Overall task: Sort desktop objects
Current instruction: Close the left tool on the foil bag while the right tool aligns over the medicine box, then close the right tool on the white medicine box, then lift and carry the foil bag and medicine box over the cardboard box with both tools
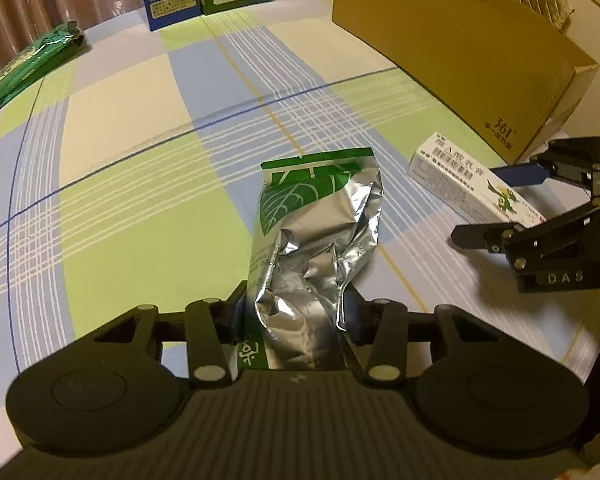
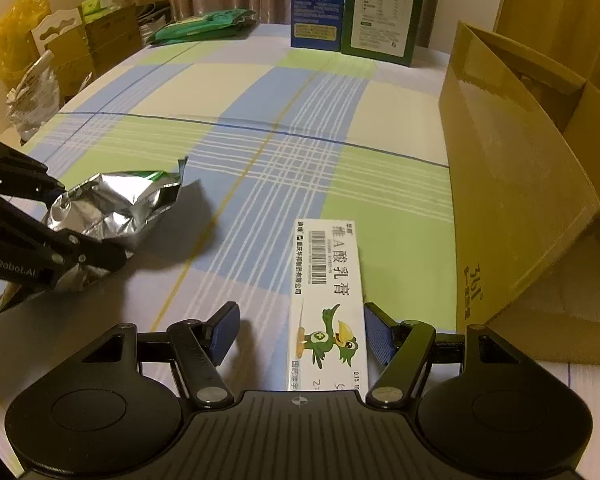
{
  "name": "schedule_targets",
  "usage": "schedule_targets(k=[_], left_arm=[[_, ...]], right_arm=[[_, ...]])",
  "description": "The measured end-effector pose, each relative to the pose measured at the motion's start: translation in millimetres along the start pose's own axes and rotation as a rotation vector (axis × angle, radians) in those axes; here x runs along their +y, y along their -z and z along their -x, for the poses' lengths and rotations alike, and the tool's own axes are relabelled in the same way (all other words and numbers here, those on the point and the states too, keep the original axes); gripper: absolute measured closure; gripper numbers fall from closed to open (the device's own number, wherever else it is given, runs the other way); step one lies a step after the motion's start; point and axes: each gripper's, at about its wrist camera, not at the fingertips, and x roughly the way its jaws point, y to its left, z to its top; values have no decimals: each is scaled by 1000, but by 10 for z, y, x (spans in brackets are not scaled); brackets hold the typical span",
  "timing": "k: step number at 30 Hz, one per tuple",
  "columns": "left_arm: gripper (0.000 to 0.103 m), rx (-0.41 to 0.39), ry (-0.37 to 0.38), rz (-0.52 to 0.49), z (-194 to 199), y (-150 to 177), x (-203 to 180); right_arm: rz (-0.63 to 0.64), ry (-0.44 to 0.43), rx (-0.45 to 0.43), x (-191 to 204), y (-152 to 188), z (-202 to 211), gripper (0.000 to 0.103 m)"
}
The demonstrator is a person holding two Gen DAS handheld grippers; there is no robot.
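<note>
My left gripper (image 1: 294, 304) is shut on a crumpled silver and green foil pouch (image 1: 320, 224) and holds it just above the checked cloth. The pouch also shows in the right wrist view (image 2: 116, 208), with the left gripper (image 2: 60, 240) around it. My right gripper (image 2: 300, 332) is open. A white ointment box with a green bird drawing (image 2: 328, 304) lies on the cloth between its fingers, close to the right pad (image 2: 378, 336). The box (image 1: 472, 180) and the right gripper (image 1: 496, 204) also show in the left wrist view.
An open cardboard carton (image 2: 512, 184) stands at the right, also in the left wrist view (image 1: 460, 48). A blue box (image 2: 318, 4) and a green box (image 2: 384, 12) stand at the far edge. A green pack (image 2: 200, 26) lies far left. Bags and boxes (image 2: 60, 52) sit beyond the table's left edge.
</note>
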Motion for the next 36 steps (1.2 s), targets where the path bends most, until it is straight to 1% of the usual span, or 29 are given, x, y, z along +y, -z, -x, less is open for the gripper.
schedule_targets(k=[1,3,5,7,13,18,23,31,36], left_arm=[[62,-4,0,3,6,-4,-2],[62,-8,3,6,14,-17,-18],[62,-8,6,5,17,-19,-27],[62,-5,6,2,13,-17,-41],[62,-6,13,-1,16,-5,-57],[62,-25,16,5,69,-13,-87],[62,-42,25,14,155,24,-150],[62,-91,-5,27,434,42,-296],[62,-99,-11,38,583,96,-438]], right_arm=[[5,3,-2,6,1,0,38],[9,7,-6,14,4,5,44],[12,14,-9,19,2,9,60],[9,18,-2,21,4,-5,67],[-2,13,2,20,3,-11,67],[-13,16,-53,32,-43,102,68],[-25,10,-90,57,-71,209,68],[-63,18,-171,7,-60,516,68],[-100,6,-200,11,29,709,68]])
